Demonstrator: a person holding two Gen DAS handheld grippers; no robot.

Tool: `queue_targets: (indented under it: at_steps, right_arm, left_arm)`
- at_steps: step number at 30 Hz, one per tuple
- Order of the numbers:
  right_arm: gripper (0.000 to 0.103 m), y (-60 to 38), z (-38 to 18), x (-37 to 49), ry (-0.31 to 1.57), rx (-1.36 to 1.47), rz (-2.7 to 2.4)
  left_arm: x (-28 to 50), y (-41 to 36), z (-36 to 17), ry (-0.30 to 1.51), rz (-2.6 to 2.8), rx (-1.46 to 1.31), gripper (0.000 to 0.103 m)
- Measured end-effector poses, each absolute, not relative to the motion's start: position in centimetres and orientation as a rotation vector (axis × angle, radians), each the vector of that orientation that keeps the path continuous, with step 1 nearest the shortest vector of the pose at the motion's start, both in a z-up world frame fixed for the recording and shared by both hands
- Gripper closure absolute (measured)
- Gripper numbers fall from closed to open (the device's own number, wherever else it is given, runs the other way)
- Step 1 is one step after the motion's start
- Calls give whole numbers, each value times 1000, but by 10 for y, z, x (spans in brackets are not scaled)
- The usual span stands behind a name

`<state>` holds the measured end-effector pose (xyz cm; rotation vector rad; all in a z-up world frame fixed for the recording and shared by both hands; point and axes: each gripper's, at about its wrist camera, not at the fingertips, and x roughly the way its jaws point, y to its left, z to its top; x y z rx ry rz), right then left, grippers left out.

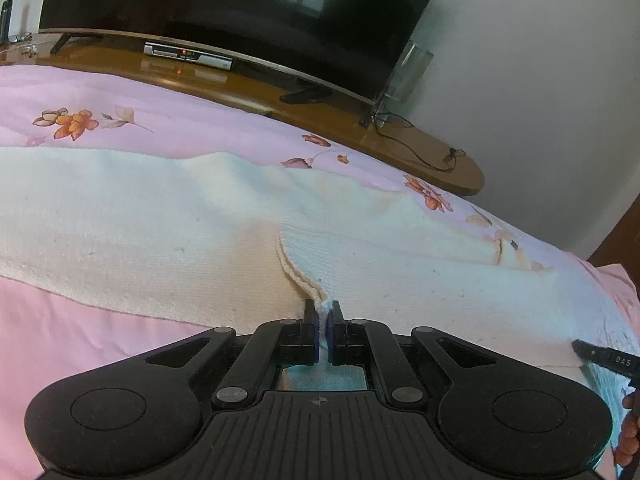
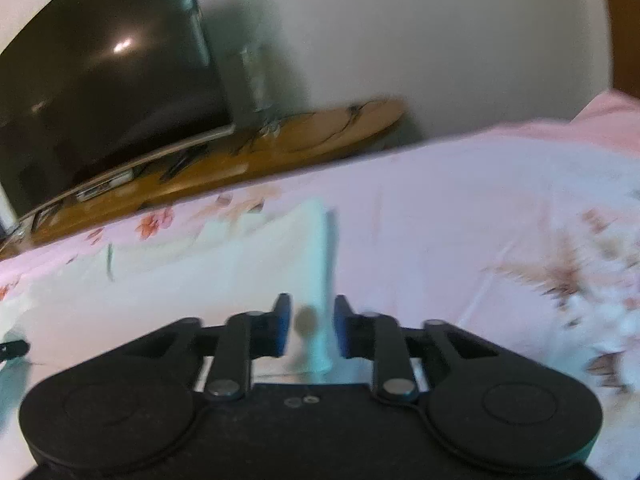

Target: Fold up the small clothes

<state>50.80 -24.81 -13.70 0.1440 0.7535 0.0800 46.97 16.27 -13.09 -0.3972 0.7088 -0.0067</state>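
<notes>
Pink cotton bedding [image 1: 80, 336] printed with orange flowers fills most of what I see, a soft bedspread running from the near edge to the far side. Beyond it a glossy brown wooden TV stand [image 1: 420, 152] curves along a plain pale wall [image 1: 540, 80], carrying a large black television [image 1: 224, 4] whose dark screen mirrors a window. A silver set-top box [image 1: 188, 55] sits under the screen at far left, a clear upright block [image 1: 404, 76] stands at the screen's right end, and a black cable [image 1: 416, 152] loops across the wood.

On the bedspread lies the cream knitted garment [image 1: 160, 220], finely ribbed, flecked with lint, spread wide from left to right. A corded hem edge rises from it toward me.

My left gripper [image 1: 323, 334] has its blue pads pinched tight on that raised hem. My right gripper [image 2: 311, 328], seen in a blurred picture, has a pale upright fold of the same garment [image 2: 320, 264] standing between its blue pads; a gap shows on the left side, so the pads are not yet pressing. At the right edge of the left view I catch the other gripper's black tip and a few fingers [image 1: 630, 428].
</notes>
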Motion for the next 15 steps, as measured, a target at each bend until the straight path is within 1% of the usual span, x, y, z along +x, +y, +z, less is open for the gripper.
queue_targets:
  at_steps: [2,5,6,7,11,15]
  right_arm:
    - [87,-242,-136,508,724,98,80]
    - [87,-245,-128,514,667,111,82]
    - [84,-247,-127,519,642,122,62]
    - [73,-252,-126,527,630,144,46]
    - [74,-272,-127,563,604,279,53]
    - [75,-288,-138,597,629,418,110]
  left_arm:
    - [469,164,-131,708,-8,-405,98]
    - [465,164,-134,684,0,-434,98]
    - [463,165,-135,674,4,-452,98]
    - [461,166,-138,661,10,-482,98]
    - [457,166,-142,639,30,-538,98]
    - [456,169,-146,636,21,-562,98]
